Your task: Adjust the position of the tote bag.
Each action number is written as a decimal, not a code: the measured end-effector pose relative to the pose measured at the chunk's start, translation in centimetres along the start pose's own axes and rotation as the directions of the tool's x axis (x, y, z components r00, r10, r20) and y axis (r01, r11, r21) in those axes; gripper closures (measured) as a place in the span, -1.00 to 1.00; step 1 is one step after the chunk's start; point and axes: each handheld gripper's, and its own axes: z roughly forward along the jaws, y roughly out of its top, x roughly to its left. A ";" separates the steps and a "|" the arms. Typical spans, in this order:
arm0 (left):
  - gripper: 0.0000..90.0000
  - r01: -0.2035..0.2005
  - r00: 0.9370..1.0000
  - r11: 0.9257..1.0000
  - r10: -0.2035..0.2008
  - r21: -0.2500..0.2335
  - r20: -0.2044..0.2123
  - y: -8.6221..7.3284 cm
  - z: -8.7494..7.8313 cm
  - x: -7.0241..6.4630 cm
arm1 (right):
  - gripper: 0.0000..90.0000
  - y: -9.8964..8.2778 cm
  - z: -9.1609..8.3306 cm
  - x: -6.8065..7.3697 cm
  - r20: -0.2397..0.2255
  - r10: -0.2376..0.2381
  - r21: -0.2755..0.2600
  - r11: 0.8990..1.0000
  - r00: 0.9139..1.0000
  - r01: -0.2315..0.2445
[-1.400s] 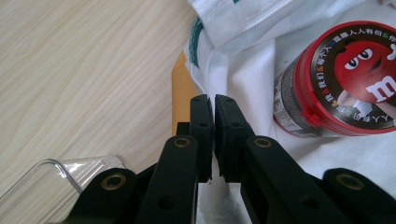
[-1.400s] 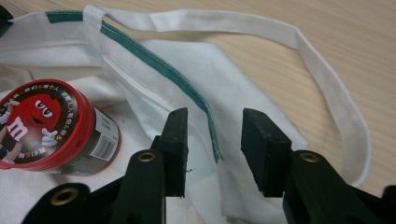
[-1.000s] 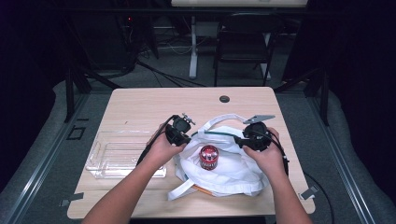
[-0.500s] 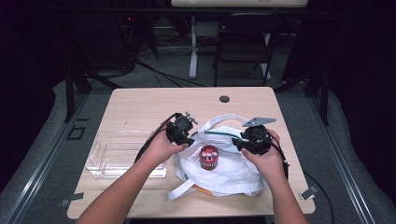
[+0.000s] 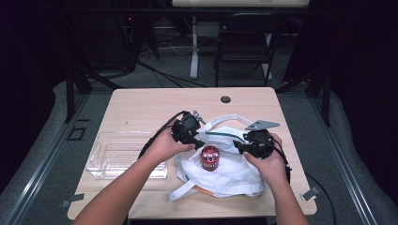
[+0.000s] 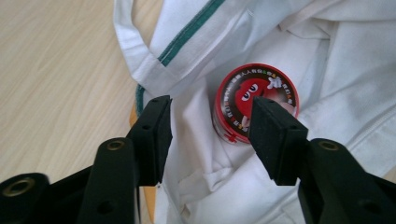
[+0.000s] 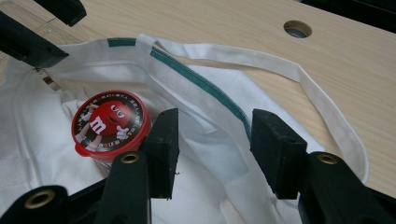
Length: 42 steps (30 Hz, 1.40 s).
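— Now, where does the packing stand?

— A red candy tin (image 5: 210,157) sits upright on the white cloth bag (image 5: 225,171), near the tabletop's front edge. The left gripper (image 6: 212,128) has just been opening; its jaws stand apart above the tin, gripping nothing.

— And the other hand?

— The right gripper (image 7: 212,140) straddles the bag's green-trimmed rim (image 7: 205,86), jaws parted, pads seemingly off the cloth. The tin looks delivered; a clear tray (image 5: 119,157) lies empty toward the left edge. Closing up the bag likely remains.
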 end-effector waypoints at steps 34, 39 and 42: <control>-0.34 -0.174 0.985 0.978 0.171 0.118 0.041 2.2 2.7 -1.8 | 0.15 -0.3 0.1 0.3 -0.003 0.005 0.001 1.000 1.000 -0.005; -0.40 -0.184 0.983 0.974 0.179 0.135 0.048 2.2 3.2 -1.9 | 0.04 -0.4 0.1 0.2 -0.005 0.022 0.002 1.000 1.000 -0.022; -0.43 -0.192 0.981 0.972 0.185 0.135 0.060 2.3 3.4 -2.0 | 0.00 -0.4 0.1 0.2 -0.004 0.028 -0.005 1.000 1.000 -0.029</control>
